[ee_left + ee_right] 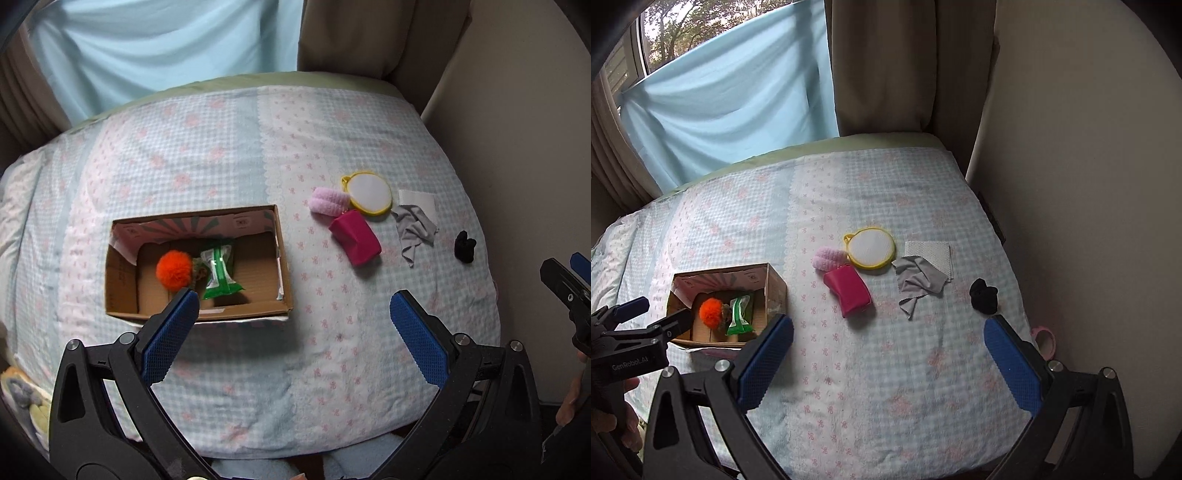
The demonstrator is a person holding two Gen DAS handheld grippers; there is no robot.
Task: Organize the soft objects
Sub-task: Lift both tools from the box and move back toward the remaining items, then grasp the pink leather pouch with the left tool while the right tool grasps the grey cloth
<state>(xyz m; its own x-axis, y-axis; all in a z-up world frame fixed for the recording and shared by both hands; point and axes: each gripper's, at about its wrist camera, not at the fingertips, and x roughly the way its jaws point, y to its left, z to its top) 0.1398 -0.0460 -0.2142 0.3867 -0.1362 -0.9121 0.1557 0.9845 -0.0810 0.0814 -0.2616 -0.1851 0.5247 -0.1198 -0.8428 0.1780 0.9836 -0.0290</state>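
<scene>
**Both grippers empty over the bed, soft things still scattered**

Left gripper (pixel 293 308): held low in the left wrist frame, jaws wide apart, clamped on nothing. Right gripper (pixel 888 334): likewise spread and empty. Cardboard box (pixel 282 254) sat left of centre on the checked bedspread (pixel 258 369), with an orange pom-pom (pixel 173 269) and a green packet (pixel 219 269) inside. Lay right of centre, outside the box: pink fuzzy roll (pixel 328 201) touching a magenta pouch (pixel 356 236), yellow-rimmed round pad (pixel 369 192), grey cloth (pixel 415 229), black scrunchie (pixel 464 246) farthest right.
</scene>
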